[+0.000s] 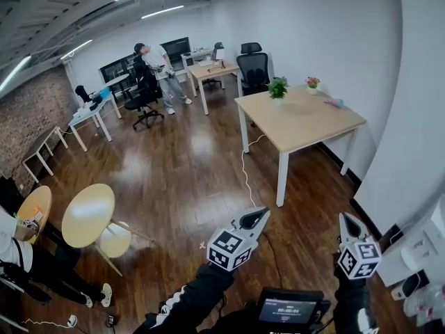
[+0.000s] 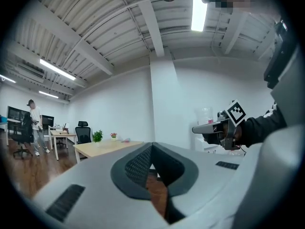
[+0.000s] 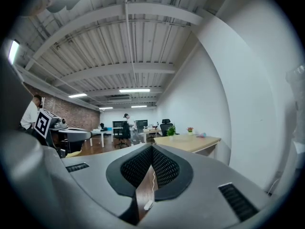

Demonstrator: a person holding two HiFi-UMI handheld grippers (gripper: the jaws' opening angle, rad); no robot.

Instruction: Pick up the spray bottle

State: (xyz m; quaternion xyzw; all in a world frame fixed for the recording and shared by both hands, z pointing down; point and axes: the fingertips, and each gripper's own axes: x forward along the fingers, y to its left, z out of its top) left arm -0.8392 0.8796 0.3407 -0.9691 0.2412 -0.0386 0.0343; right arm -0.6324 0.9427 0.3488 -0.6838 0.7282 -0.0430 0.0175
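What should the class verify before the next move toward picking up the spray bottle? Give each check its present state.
1. Left gripper empty: ok, jaws together, nothing between them.
2. Right gripper empty: ok, jaws together.
3. Jaws open for a grasp: not ok, both shut.
4. Spray bottle found: cannot tell; a small pink-and-blue object on the light wooden table is too small to identify.
5. Table within reach: not ok, it stands well ahead of both grippers.
6. Walking path free: not ok, a white cable trails over the dark wooden floor.
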